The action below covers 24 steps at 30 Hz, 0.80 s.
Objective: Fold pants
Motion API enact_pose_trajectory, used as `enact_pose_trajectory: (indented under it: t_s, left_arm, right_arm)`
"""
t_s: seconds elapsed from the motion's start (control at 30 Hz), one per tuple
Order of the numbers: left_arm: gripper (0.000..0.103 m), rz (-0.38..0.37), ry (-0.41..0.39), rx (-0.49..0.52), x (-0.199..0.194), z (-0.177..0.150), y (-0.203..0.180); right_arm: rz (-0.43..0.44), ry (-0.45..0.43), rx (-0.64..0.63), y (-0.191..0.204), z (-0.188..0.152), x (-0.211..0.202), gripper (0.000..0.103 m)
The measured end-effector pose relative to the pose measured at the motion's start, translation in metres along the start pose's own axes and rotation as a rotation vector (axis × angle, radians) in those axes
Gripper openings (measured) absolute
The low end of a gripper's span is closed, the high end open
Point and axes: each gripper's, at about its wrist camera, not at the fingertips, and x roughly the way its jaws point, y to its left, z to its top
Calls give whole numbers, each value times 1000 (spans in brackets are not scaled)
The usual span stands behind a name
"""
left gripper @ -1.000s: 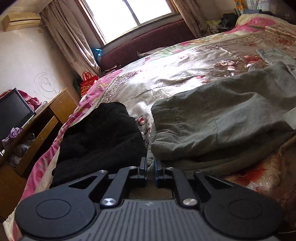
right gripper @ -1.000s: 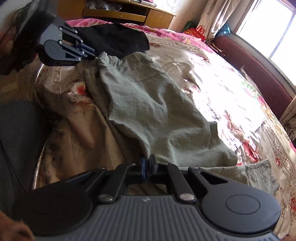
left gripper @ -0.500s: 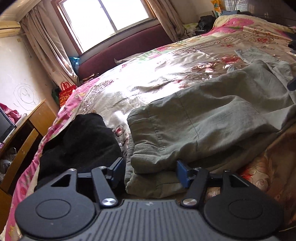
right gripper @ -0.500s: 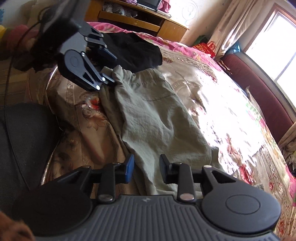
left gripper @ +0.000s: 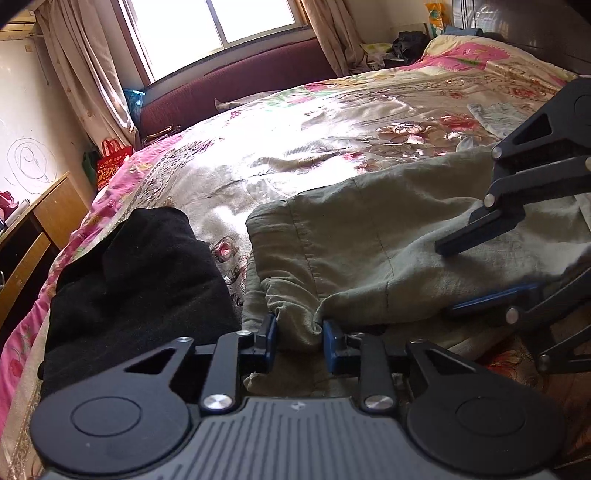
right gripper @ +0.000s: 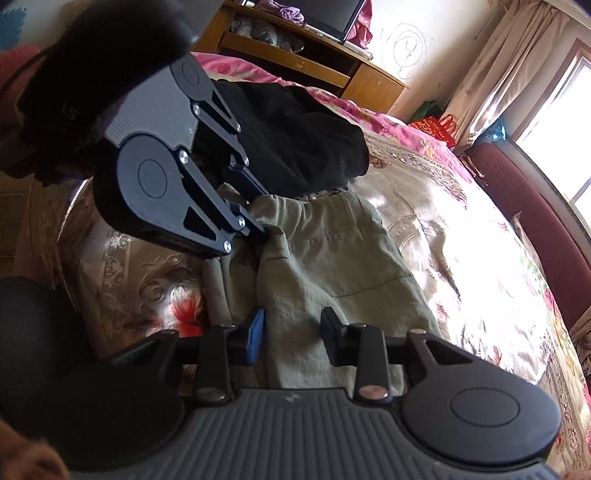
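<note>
Olive-green pants (left gripper: 388, 251) lie folded over on the bed (left gripper: 295, 147), on its floral satin cover, near the edge closest to both cameras. Waistband end points toward 9 o'clock in the left wrist view.

Left gripper (left gripper: 299, 341): fingers parted, a bunched fold of the pants' waistband corner sitting between them; the blue pads are not pressed together on the cloth. In the right wrist view the same gripper (right gripper: 260, 210) appears at 10 o'clock, tips at the corner of the waistband.

Right gripper (right gripper: 291, 338): fingers apart, straddling the pants fabric with a clear gap either side. In the left wrist view it (left gripper: 448, 277) enters from 3 o'clock, one finger above the top layer, the other low at the fold edge, spread wide.

A black garment (left gripper: 136, 280) lies just beside the pants at 9 o'clock, the two nearly touching at the waistband. Wooden desk (right gripper: 314, 62) stands off the bed at 12 o'clock in the right wrist view. Red bag (left gripper: 110, 162) by the curtain (left gripper: 88, 66), under the window (left gripper: 214, 26).
</note>
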Motion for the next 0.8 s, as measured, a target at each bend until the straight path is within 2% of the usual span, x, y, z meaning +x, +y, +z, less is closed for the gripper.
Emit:
enact_pose_trajectory:
  t_s: [0.07, 0.1, 0.2, 0.27, 0.33, 0.43, 0.53, 0.6, 0.8]
  left_arm:
    - [39, 8, -7, -3, -4, 2, 4]
    - [39, 15, -13, -2, -7, 2, 5]
    - [39, 37, -45, -13, -24, 3, 11]
    - [39, 46, -54, -34, -34, -1, 15]
    - [39, 53, -40, -46, -40, -10, 13]
    - [42, 71, 14, -32, -34, -27, 7]
    - [44, 137, 87, 13, -18, -40, -4]
    - [44, 152, 90, 9, -18, -41, -6]
    - [44, 188, 34, -34, -46, -29, 0]
  right_arm:
    - [1, 9, 6, 0, 4, 8, 24]
    - [16, 13, 26, -2, 7, 9, 10]
    - [15, -51, 60, -3, 14, -7, 6]
    - [2, -106, 56, 0, 19, -20, 6]
    - [16, -112, 50, 6, 18, -22, 6]
    - [85, -64, 59, 22, 9, -12, 9]
    - [57, -31, -22, 42, 1, 1, 18]
    - [44, -43, -33, 41, 2, -1, 20]
    - [40, -119, 113, 7, -3, -38, 30]
